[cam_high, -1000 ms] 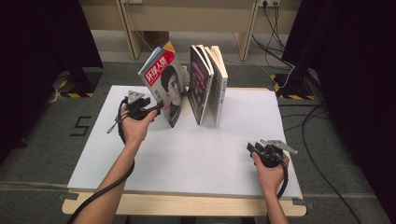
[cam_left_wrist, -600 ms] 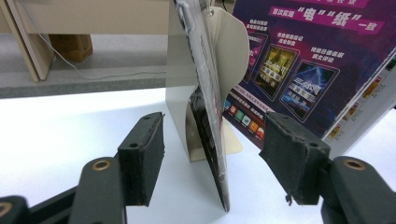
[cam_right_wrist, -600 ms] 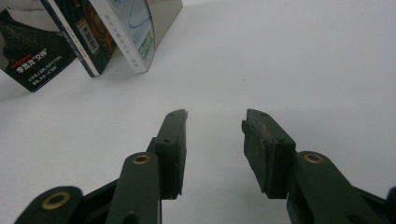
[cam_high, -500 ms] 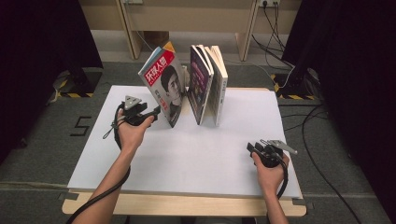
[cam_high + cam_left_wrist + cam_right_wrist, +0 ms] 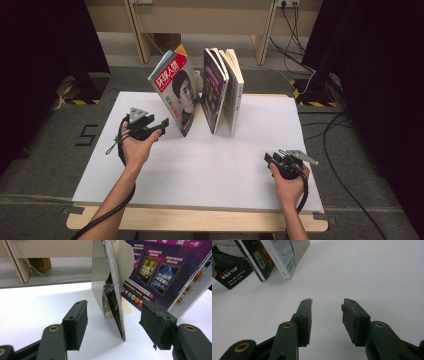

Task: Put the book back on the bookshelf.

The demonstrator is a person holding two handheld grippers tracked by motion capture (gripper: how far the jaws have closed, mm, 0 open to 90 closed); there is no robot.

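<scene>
I see the big white counter [image 5: 200,170] first. Books stand on it near the far edge, around a tan metal bookend [image 5: 100,290].

The magazine [image 5: 175,92] is the one I am working on. It stands on its bottom edge, left of the other books and apart from them. Its long side runs up and down, but it leans, with the top tipped to the left and the bottom edge to the right. The cover faces me and a bit to the left. It has a red strip at the top with white Chinese letters and a photo of a person under it. I cannot read the small words.

Two more books [image 5: 222,90] stand just to the right and lean against each other. In the left claw's view, the nearer one has a purple cover with small pictures and Chinese writing.

My left claw [image 5: 162,124] is just left of the magazine's lower part. Its jaws are wide, with the magazine's thin edge between them. The pads do not touch it.

My right claw [image 5: 272,159] is near the front right of the counter, well apart from the books. Its jaws are wide too and hold nothing.
</scene>
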